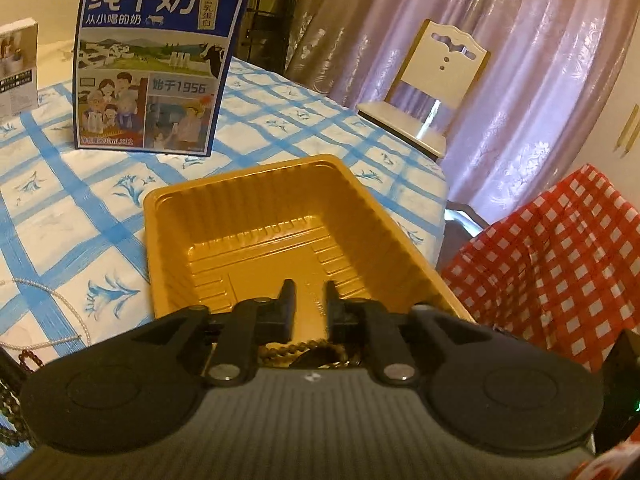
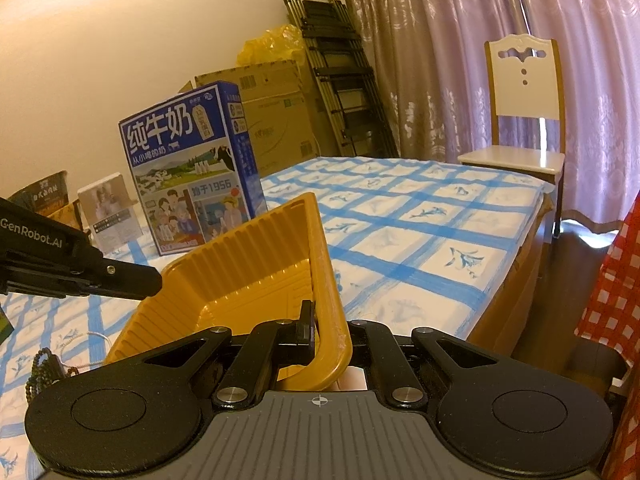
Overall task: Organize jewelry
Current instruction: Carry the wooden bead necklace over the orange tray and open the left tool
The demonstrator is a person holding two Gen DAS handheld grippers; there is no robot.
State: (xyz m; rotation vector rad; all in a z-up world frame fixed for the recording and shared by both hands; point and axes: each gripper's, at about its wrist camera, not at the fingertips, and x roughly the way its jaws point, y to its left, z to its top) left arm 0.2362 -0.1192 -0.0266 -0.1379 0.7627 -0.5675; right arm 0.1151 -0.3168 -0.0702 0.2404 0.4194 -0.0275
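A yellow plastic tray [image 1: 256, 204] lies on the blue-checked tablecloth, right under my left gripper [image 1: 310, 300]. The left jaws stand a little apart above the tray floor with nothing between the pads. A brown bead bracelet [image 1: 308, 349] rests in the tray's near end, partly hidden under the fingers. My right gripper [image 2: 320, 320] is shut on the tray's near side wall [image 2: 328, 280], and the tray [image 2: 240, 264] sits tilted. The right finger is hidden behind that wall. The left gripper [image 2: 148, 280] reaches in from the left over the tray's rim.
A pearl necklace [image 1: 60, 300] and dark bead strands [image 1: 12, 420] lie on the cloth left of the tray. A blue milk carton box [image 1: 156, 60] stands behind it. A white chair [image 2: 520, 120] is at the table's far corner, and red-checked cloth [image 1: 560, 260] hangs at the right.
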